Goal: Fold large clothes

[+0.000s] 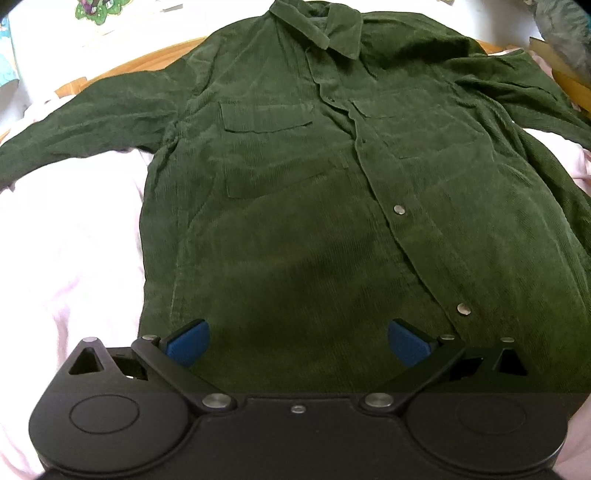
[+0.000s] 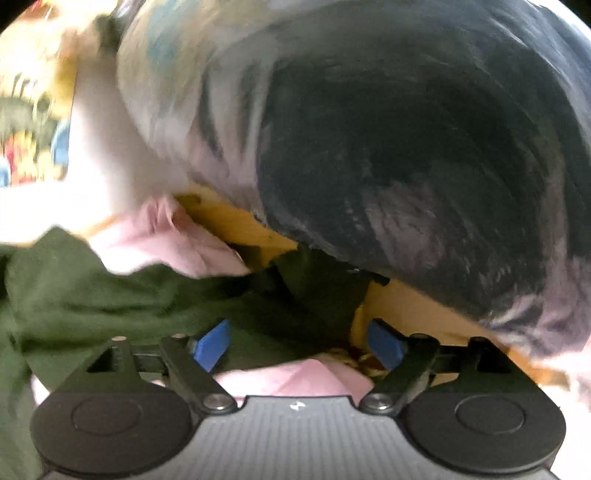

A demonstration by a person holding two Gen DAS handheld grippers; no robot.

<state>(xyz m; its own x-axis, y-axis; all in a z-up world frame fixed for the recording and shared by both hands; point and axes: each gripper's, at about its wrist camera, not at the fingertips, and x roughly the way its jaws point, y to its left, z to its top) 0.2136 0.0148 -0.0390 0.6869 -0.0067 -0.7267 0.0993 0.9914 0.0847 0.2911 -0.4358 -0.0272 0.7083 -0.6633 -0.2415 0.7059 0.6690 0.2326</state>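
Observation:
A dark green corduroy shirt (image 1: 295,177) lies front-up and spread out on a pale pink sheet (image 1: 74,240), collar far, sleeves out to both sides. My left gripper (image 1: 298,341) is open with blue pads, hovering over the shirt's bottom hem. In the blurred right wrist view, my right gripper (image 2: 298,345) is open, and the end of a green sleeve (image 2: 317,291) lies between and just beyond its fingers, over the pink sheet (image 2: 291,380) near the bed's wooden edge.
A wooden bed frame (image 1: 147,62) runs behind the shirt. A large dark blue-grey bundle (image 2: 406,147) fills the upper right of the right wrist view, close above a wooden board (image 2: 236,221). Patterned fabric (image 1: 96,11) lies far left.

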